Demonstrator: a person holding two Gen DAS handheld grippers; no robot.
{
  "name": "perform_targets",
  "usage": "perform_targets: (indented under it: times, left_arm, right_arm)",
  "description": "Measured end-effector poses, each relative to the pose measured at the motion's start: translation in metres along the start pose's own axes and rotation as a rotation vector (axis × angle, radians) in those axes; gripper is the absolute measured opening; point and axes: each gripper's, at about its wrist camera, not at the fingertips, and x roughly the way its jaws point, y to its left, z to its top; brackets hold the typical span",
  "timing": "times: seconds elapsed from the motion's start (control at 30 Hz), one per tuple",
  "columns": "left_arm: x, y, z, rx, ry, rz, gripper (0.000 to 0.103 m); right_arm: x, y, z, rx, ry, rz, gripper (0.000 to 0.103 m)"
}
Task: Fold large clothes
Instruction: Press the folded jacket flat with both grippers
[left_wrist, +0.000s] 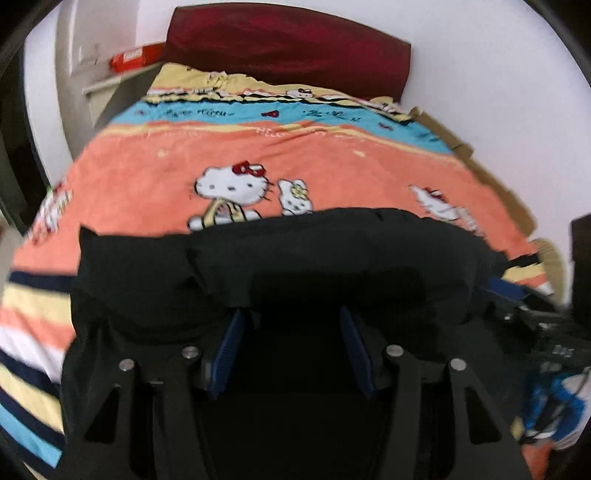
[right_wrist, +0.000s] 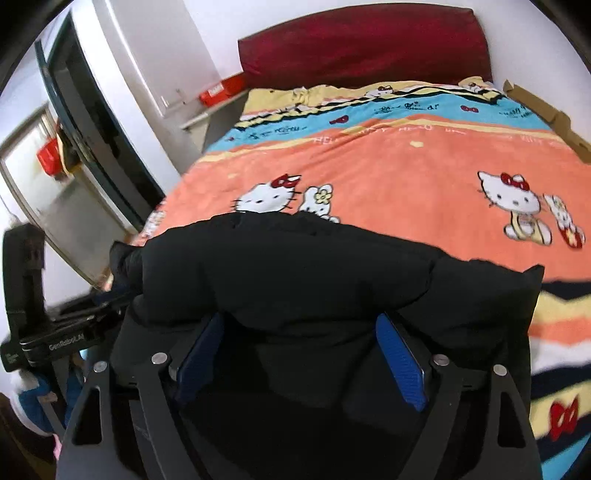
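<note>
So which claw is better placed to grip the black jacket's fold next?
Probably the right claw: its jaws stand wider, and the black jacket bulges centred over them. The left claw is narrower.

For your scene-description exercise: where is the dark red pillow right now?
In both wrist views the dark red pillow leans against the white wall at the bed's far end, beyond the cartoon-cat bedspread.

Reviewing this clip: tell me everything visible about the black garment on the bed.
The black garment is a bulky, padded-looking piece of matte dark fabric, bunched into a thick rounded roll across the near end of the cartoon-cat bedsheet. It lies on the sheet, covering part of one cat print. No zip, label or sleeve can be told apart. The blue pads of both tongs stand apart at its near edge; whether they press on it is unclear.
</note>
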Motion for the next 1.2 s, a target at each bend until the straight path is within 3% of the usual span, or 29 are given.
perform_targets:
  times: [0.07,0.13,0.2,0.37,0.57,0.7,0.8,0.93,1.07,1.13,1.2]
  left_arm:
    - [0.025,0.000,0.004,0.020,0.050,0.030,0.057]
    - [0.051,0.008,0.004,-0.023,0.093,0.014,0.058]
    - [0.065,0.018,0.000,-0.068,0.094,-0.014,0.058]
    - [0.082,0.017,-0.002,-0.055,0.076,0.004,0.058]
    - [0.067,0.015,0.011,-0.009,0.129,0.024,0.058]
    - [0.056,0.042,0.022,-0.010,0.094,0.121,0.058]
    - [0.071,0.053,0.013,-0.026,0.120,0.091,0.058]
    - [0.081,0.050,0.002,-0.020,0.091,0.118,0.059]
    - [0.084,0.052,0.004,-0.035,0.126,0.112,0.059]
    - [0.075,0.051,0.008,-0.034,0.145,0.134,0.058]
    - [0.056,0.052,0.010,-0.034,0.106,0.148,0.058]
  right_arm:
    - [0.016,-0.006,0.009,-0.013,0.019,-0.027,0.083]
    - [0.035,-0.012,0.011,-0.015,0.049,-0.051,0.084]
    - [0.053,-0.020,0.009,-0.006,0.065,-0.064,0.084]
    - [0.077,-0.031,0.007,0.013,0.085,-0.069,0.084]
    - [0.064,-0.030,0.009,0.009,0.105,-0.069,0.084]
    - [0.036,-0.049,0.008,0.021,0.073,-0.099,0.081]
    - [0.044,-0.069,-0.001,0.063,0.095,-0.061,0.081]
    - [0.062,-0.068,-0.006,0.057,0.096,-0.057,0.081]
    - [0.068,-0.072,-0.005,0.076,0.109,-0.042,0.081]
    - [0.066,-0.070,-0.003,0.082,0.123,-0.055,0.081]
    - [0.049,-0.065,-0.001,0.078,0.109,-0.082,0.079]
